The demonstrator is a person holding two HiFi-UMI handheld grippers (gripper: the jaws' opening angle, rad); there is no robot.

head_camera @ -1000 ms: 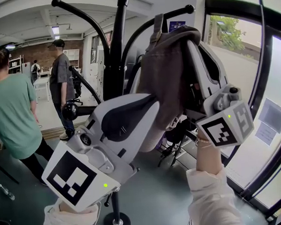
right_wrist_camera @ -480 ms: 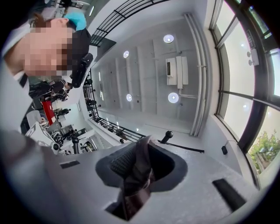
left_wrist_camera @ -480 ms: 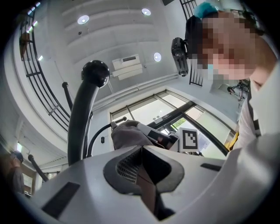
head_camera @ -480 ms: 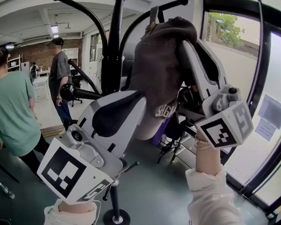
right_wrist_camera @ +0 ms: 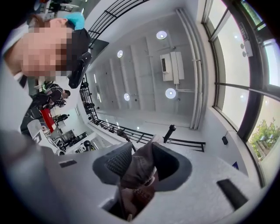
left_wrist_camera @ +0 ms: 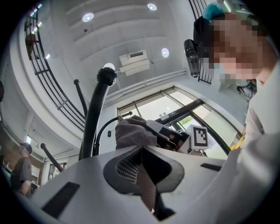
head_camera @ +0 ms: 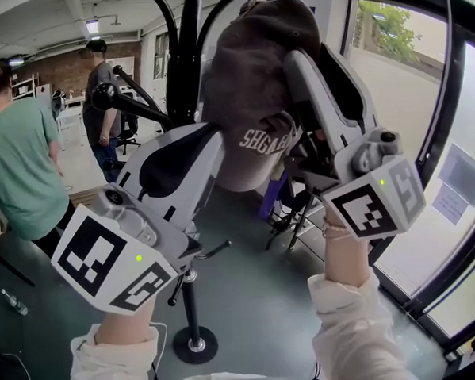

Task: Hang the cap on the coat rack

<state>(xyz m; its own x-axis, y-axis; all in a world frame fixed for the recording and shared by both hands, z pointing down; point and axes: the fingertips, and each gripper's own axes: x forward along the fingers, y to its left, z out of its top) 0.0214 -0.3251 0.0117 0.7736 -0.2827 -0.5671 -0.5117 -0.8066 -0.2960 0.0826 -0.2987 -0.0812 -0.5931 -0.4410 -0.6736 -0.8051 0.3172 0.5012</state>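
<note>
Reaching up from pale sleeves (head_camera: 352,338), both grippers tilt upward because the cap (head_camera: 256,89) sits high. Nearest, the left gripper (left_wrist_camera: 142,152) has its jaws drawn together with nothing that I can make out between them; its tip is just beside the cap's lower left side, probably as a steadying prop. The right gripper (right_wrist_camera: 139,148) has just been opening its jaws. They stand apart with a fold of cap fabric loose between them, which reads as a deliberate release so the rack takes the weight. The cap droops from a curved upper arm of the coat rack (head_camera: 185,69), though the hooking point is cut off at the head view's top edge. Only withdrawal seems left. Beyond the rack stand a person in a green shirt (head_camera: 18,165) and a person in a dark shirt (head_camera: 102,97)
</note>
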